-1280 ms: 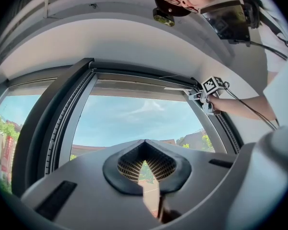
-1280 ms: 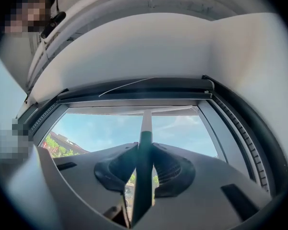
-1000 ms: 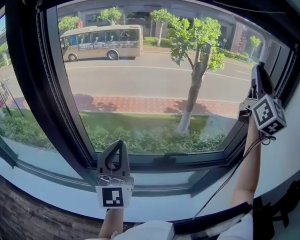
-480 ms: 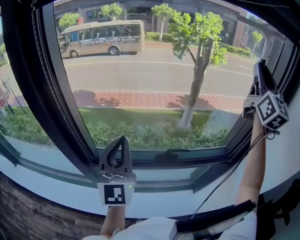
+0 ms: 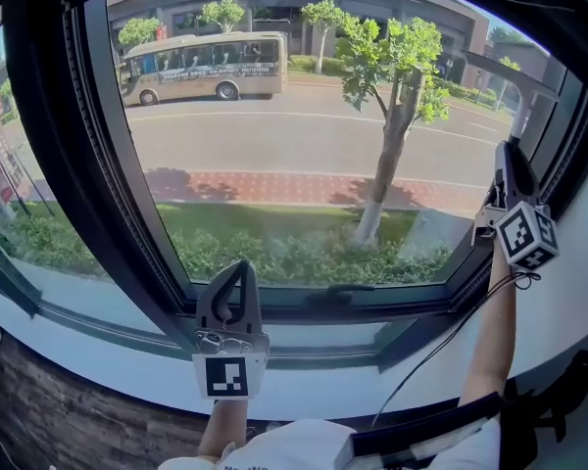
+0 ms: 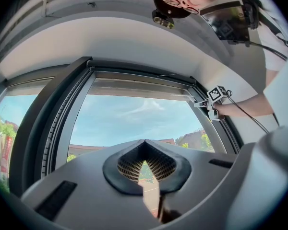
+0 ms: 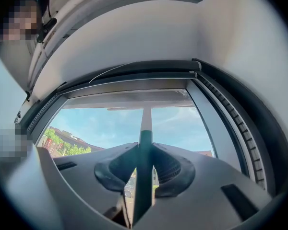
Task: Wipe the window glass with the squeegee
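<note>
The window glass [image 5: 274,164] fills the head view, with a street, a bus and a tree behind it. My right gripper [image 5: 508,153] is raised at the pane's right edge and is shut on the squeegee handle [image 7: 144,128]. The handle runs up from the jaws to the squeegee blade [image 5: 505,74], which lies across the top right of the glass. In the right gripper view the blade [image 7: 144,107] shows as a thin bar under the top frame. My left gripper [image 5: 237,266] points up at the bottom frame, shut and holding nothing [image 6: 145,143]. The left gripper view also catches the right gripper [image 6: 212,99].
A dark window frame [image 5: 314,306] borders the pane, with a thick post [image 5: 98,164] on the left and a second pane beyond it. A white sill [image 5: 127,360] runs below. A cable [image 5: 441,351] hangs from the right gripper along the person's arm. A white wall [image 7: 221,37] stands to the right.
Almost nothing has moved. The right gripper with the squeegee has sunk very slightly at the pane's right edge. The left gripper stays at the bottom frame.
</note>
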Demonstrator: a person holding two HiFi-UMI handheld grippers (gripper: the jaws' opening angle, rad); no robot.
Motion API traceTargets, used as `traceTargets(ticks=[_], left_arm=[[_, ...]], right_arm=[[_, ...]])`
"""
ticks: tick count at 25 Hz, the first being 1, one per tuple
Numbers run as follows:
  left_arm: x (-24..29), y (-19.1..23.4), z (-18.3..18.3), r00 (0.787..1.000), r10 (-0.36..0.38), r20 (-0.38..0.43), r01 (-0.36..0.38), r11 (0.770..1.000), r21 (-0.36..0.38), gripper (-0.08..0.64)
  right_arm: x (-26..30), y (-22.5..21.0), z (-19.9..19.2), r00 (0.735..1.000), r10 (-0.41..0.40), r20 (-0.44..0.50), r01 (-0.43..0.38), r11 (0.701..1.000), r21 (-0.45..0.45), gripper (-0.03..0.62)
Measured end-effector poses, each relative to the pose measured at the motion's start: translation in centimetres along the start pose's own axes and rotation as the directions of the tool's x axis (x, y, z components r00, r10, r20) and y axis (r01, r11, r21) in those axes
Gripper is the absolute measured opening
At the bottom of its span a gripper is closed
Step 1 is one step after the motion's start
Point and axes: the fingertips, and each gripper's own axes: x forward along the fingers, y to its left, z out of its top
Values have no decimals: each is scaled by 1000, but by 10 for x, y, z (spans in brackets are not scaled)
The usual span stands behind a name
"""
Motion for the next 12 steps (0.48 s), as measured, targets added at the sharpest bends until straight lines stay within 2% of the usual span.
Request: traceTargets(ticks=[12], left_arm=[[-5, 1, -2, 1000, 12, 2, -12, 1000, -4, -5]], right_arm=[[-30, 9, -43, 999, 18, -38, -18, 1000, -1, 97]])
